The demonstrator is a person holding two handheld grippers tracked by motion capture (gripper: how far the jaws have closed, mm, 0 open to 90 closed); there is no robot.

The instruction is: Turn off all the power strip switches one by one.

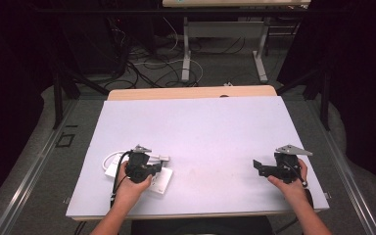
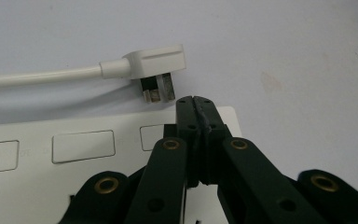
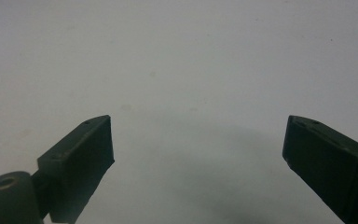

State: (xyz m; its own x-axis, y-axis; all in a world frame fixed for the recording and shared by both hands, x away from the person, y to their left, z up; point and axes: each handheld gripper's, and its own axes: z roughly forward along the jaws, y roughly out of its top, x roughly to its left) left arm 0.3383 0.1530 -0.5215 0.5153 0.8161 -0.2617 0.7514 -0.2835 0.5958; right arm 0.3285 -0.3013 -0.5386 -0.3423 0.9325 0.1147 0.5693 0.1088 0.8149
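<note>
A: How should the left claw (image 2: 196, 100) have gone about it?

B: Its jaws were pressed together on nothing. It needed to spread them and straddle the plug (image 2: 154, 64) body squarely, clear of the prongs.

A: Where did the plug lie?

B: On the tabletop (image 1: 215, 132), unplugged, just beyond the claw's tips, beside the strip (image 2: 51, 154). The right claw (image 3: 198, 154) stood spread, well apart.

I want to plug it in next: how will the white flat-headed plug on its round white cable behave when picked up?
The white flat-headed plug looks like hard moulded plastic, so it should stay stiff in a grip, though its smooth faces may slip. Its round white cable probably flexes and may drag or twist the plug. Lying flat on the pale table, it seems unlikely to roll.
</note>
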